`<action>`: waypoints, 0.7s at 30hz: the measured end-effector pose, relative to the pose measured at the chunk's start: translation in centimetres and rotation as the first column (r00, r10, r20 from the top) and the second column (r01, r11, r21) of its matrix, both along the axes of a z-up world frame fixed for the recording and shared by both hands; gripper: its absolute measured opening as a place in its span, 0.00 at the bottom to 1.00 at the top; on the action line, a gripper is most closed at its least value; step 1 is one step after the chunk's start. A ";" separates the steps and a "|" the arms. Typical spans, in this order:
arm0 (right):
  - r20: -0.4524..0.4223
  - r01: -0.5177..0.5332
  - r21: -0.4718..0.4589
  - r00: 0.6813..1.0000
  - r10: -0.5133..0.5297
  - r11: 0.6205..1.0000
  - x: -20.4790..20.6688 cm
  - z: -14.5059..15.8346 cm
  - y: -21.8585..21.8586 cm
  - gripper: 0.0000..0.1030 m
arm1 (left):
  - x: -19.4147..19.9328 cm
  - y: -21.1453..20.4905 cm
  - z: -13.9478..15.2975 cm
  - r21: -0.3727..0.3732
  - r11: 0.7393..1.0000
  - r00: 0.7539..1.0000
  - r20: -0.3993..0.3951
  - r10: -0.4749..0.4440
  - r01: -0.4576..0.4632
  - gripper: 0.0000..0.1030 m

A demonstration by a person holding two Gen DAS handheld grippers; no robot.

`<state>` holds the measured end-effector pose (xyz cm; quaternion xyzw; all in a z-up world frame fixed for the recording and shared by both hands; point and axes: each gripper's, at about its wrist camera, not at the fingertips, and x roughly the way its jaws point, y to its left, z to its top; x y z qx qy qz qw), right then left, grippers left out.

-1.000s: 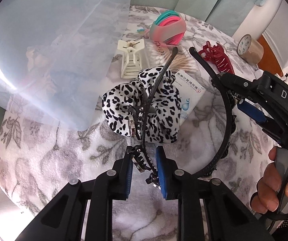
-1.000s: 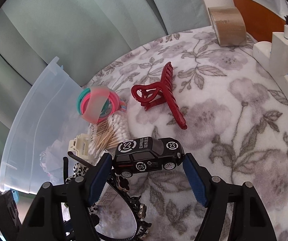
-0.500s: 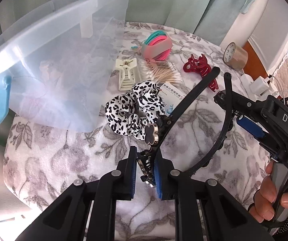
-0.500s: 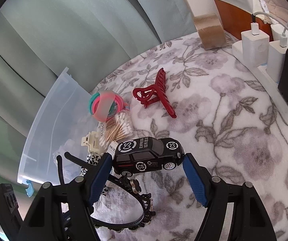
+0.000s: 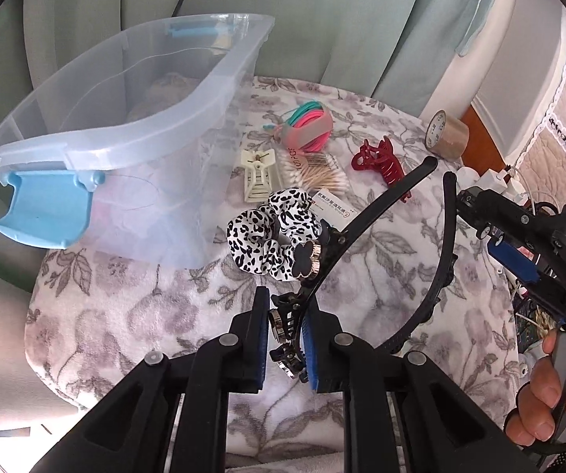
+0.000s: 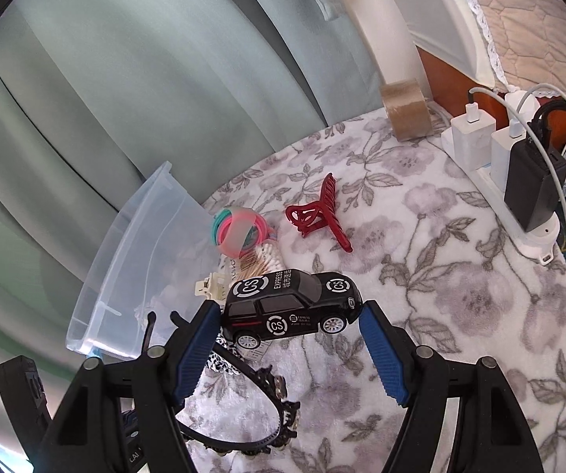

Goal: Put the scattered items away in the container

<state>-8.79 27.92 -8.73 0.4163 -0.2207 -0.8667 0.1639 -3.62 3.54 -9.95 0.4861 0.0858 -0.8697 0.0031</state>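
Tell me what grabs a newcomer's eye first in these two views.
The black headband, pinched in the left gripper, arcs up over the floral tablecloth. Right behind it comes the black toy car clamped lengthwise in the right gripper. The big clear bin with blue latches stands on the table's left side.

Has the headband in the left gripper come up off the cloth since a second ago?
Yes. The left gripper, shut on the headband, has lifted it up and back from the leopard scrunchie, which stays on the cloth.
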 end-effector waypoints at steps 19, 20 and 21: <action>-0.193 -0.022 0.019 0.981 0.026 1.000 5.0 8.0 -1.9 0.71 | 2.3 -3.1 7.1 0.077 0.997 0.982 -0.186 0.035 -0.021 0.15; -0.204 -0.030 0.018 0.978 0.033 0.999 5.2 8.5 -2.1 0.65 | 2.4 -3.3 7.6 0.080 0.996 0.980 -0.195 0.041 -0.025 0.16; -0.211 -0.036 0.018 0.977 0.039 0.999 5.3 8.8 -2.4 0.65 | 2.5 -3.6 8.0 0.081 0.996 0.977 -0.206 0.047 -0.031 0.16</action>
